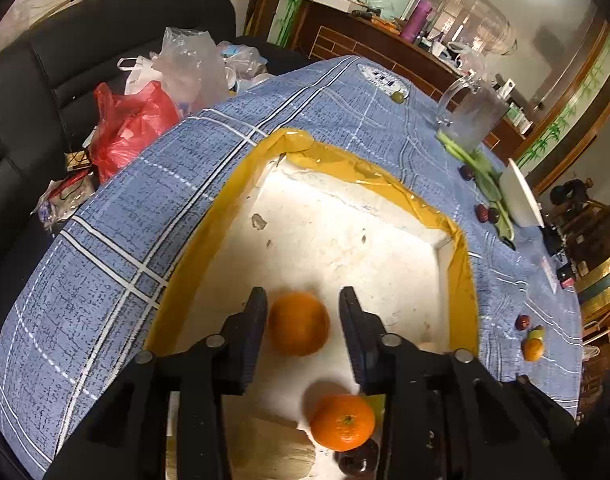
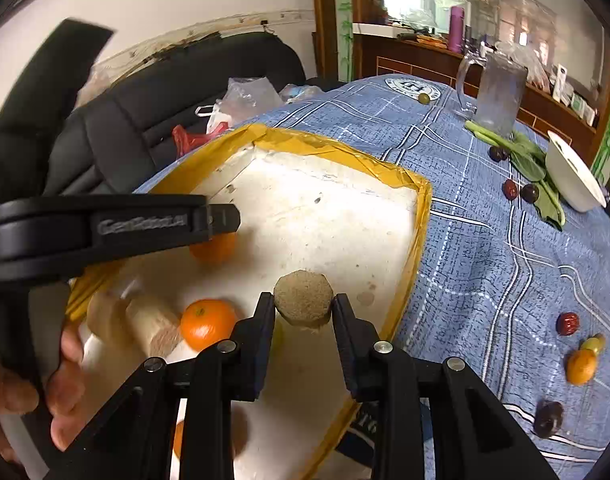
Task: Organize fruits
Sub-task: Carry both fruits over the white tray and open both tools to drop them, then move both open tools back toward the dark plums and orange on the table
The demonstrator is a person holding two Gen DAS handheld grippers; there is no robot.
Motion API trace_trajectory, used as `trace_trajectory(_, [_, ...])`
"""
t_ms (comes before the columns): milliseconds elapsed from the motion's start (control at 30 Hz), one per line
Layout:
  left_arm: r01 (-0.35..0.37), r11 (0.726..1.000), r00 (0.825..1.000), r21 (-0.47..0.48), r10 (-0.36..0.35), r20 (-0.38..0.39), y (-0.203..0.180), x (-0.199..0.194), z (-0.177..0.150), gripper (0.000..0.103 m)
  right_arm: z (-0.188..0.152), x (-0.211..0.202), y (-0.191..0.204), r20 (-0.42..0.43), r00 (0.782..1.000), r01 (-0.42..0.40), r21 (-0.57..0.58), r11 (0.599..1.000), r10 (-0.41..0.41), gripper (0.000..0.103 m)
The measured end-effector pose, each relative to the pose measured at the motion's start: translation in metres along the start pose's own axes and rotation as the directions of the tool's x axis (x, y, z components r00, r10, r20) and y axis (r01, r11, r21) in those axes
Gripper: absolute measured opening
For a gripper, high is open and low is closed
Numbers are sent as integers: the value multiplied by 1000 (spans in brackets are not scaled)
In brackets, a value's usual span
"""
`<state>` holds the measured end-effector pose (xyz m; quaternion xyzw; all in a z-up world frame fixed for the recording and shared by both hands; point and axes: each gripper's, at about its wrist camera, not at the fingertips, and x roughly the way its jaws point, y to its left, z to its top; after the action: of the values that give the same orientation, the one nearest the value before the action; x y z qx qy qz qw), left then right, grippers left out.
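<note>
Orange fruits already sit in the white tray (image 1: pixel 345 216): the left claw (image 1: pixel 301 304) is spread around one orange (image 1: pixel 299 323), the right claw (image 2: pixel 303 304) pinches a brown round thing (image 2: pixel 303 297), and at 3 o'clock more fruit (image 2: pixel 581 366) waits on the worktop (image 2: pixel 485 264).

Black sofa (image 1: pixel 85 60), wooden counter (image 1: pixel 369 40)

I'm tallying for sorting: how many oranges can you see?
3: one orange inside the open left gripper, another nearer in the box, one on the tablecloth; a fourth may be hidden.
</note>
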<state>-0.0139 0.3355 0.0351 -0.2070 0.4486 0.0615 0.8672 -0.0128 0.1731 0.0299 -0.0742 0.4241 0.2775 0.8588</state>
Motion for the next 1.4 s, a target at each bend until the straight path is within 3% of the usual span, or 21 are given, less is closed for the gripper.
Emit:
trace_trajectory(67, [18,1000,1000,8,-18,8,-5,-2,0,49,2,-1,-4,4,1000,-12,26,1000,12,47])
trace_trajectory(233, [15,1000,998,9,-16,61,-10,-21,-3,60,-2,-27,-8,47,999,-13,24,1000,11,48])
trace_trajectory(433, [94,995,985,23,-96,141,-23,-72,-17,71,-24,-85,-41,122,993,0,85,996,-11,52])
trace_trajectory(667, [237,969,962,74,-245,121,-67,-106,-58,73,-67,-139,-115,147,985,47,270,962,-89,55])
trace_trajectory(900, [282,952,950,118,-294,105,-108,-110,-106,74,-125,-164,-186,98,975,140,434,890,-201,58])
trace_trajectory(1067, [246,941,956,232,-276,103,-150,-107,-128,74,-156,-175,-216,90,958,196,494,847,-274,58])
trace_trajectory(1233, [226,929,964,292,-257,73,-181,-100,-142,74,-173,-178,-243,138,955,143,564,813,-263,58])
trace_trajectory(1400, [164,927,970,336,-213,115,-203,-90,-153,74,-181,-178,-249,156,951,131,580,804,-268,58])
